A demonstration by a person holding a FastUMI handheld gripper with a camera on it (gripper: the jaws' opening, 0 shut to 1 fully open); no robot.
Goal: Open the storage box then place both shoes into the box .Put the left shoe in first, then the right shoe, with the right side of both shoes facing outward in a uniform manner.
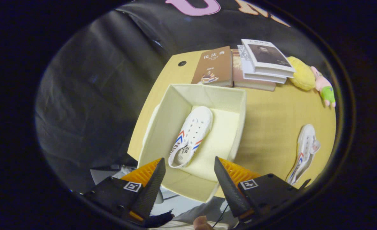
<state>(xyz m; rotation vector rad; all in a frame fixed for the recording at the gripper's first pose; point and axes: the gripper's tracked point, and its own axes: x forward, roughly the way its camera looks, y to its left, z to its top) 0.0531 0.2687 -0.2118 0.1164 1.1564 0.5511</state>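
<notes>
The gripper [190, 174] hovers above the near wall of the open storage box [171, 105], its jaws spread apart and holding nothing. One white canvas shoe [191, 135] already lies on the box floor, just ahead of and between the jaws, heel toward them and toe pointing away. The second shoe [305, 151] rests on its side on the desk [271, 121], well off to the right of the jaws and outside the box. By its look this shoe is light, with a soft, collapsible canvas upper and a firmer rubber sole; a pinch across the heel collar or the sole edge would likely hold better than the yielding mid-upper. Books [239, 65] and plush toys [313, 80] lie beyond the box.
</notes>
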